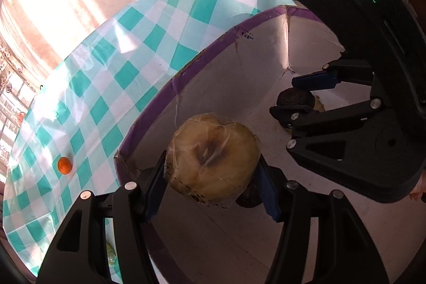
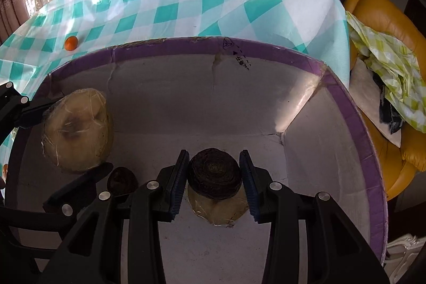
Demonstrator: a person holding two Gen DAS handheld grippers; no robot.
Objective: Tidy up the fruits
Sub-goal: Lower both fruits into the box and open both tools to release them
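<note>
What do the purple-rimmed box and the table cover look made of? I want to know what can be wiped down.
The box looks like cardboard: matte white inner walls, creased and torn corners, purple outer facing. The table cover looks like thin plastic sheeting, checked teal and white: it shines in the sun and wrinkles in sharp folds. Neither is certain from looks alone.

1. You can see black print on the box (image 2: 266, 51), on the purple rim of its far wall: a small triangle sign and a dashed line.
2. Beside these runs a short line of characters, too small for you to read.
</note>
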